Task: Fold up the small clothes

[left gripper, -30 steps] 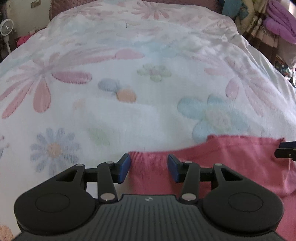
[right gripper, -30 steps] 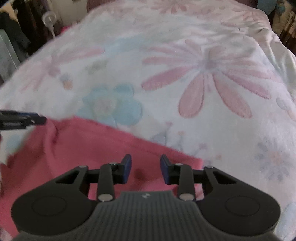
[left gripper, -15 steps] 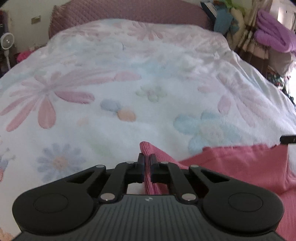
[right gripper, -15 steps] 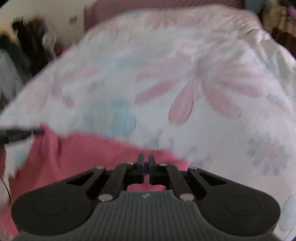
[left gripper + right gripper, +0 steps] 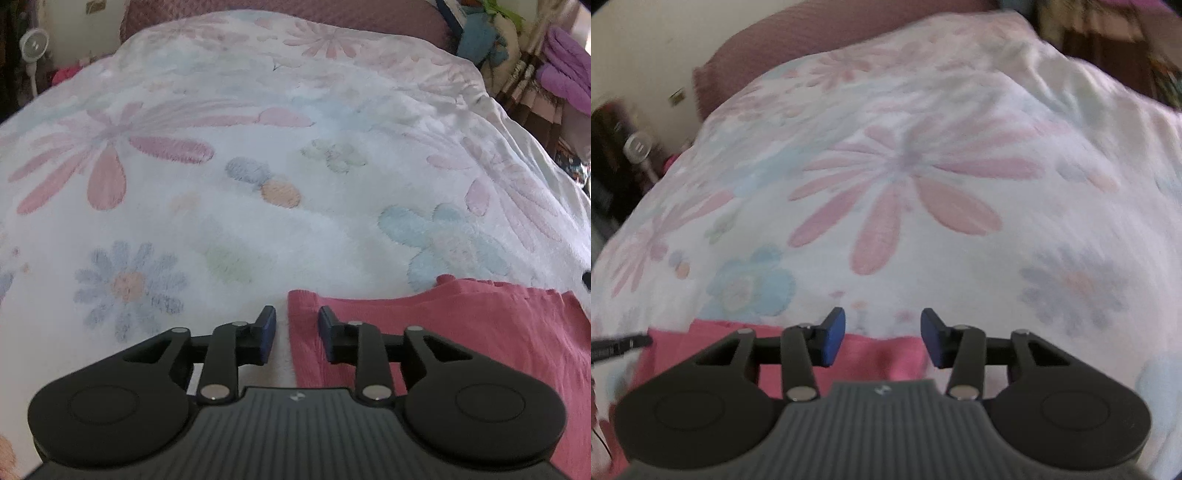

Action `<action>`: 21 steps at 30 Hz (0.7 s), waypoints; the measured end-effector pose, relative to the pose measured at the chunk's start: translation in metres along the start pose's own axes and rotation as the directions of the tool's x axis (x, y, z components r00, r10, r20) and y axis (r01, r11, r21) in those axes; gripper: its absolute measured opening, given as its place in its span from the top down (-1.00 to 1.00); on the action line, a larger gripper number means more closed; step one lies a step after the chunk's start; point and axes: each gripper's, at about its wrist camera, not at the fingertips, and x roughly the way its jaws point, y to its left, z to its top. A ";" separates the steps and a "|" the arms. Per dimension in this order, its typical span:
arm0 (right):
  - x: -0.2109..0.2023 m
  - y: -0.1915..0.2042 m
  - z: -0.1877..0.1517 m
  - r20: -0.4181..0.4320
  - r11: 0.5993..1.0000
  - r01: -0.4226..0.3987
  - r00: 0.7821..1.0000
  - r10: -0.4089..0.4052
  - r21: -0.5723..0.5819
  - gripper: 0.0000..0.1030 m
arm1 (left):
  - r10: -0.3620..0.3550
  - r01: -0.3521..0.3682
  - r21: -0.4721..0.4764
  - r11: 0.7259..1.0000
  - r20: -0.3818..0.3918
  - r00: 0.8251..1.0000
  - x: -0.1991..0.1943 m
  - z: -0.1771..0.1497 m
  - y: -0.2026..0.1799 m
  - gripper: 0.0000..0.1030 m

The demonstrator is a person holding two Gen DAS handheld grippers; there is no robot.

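The pink garment point(image 5: 461, 325) lies flat on the floral blanket point(image 5: 258, 221). The left gripper point(image 5: 297, 334) and right gripper point(image 5: 882, 338) have just opened, released. The knit looks soft and light; grasp its corners.

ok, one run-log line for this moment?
left hand-held gripper: open, just opening, pink garment edge between pads | right hand-held gripper: open, just opening, over garment | surface: floral blanket

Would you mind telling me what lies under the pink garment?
The pink garment lies flat on a white floral blanket. Whatever sits directly beneath the cloth itself is covered and cannot be seen.
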 end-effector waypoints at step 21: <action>-0.035 -0.031 -0.035 -0.028 0.998 0.027 0.999 -0.025 0.063 0.22 | 0.097 -0.097 0.004 0.995 0.008 0.995 -0.049 -0.016 0.020 0.24</action>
